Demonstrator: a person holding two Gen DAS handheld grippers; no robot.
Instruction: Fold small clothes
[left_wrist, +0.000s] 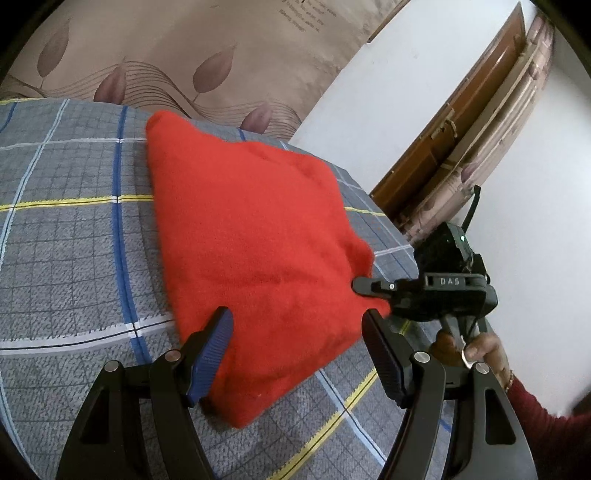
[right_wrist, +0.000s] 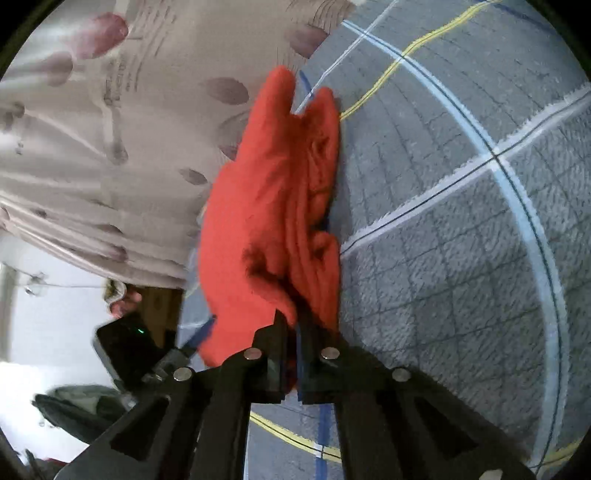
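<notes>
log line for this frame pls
left gripper: open, over red cloth | right gripper: shut on cloth corner | cloth on plaid bed

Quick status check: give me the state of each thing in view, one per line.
Red garment: folded, lying on the checked bedcover.
Left hand-held gripper: open, one finger over the garment's near edge, not gripping.
Right hand-held gripper: shut on the garment's edge.

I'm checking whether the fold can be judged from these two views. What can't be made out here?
- What garment the red cloth is: no sleeves, collar or label visible in either view.
- Its underside, hidden against the checked bedcover.
- The pinched edge: the right gripper fingers cover it.
- Person: only a hand and sleeve, cut off by left view's edge.
</notes>
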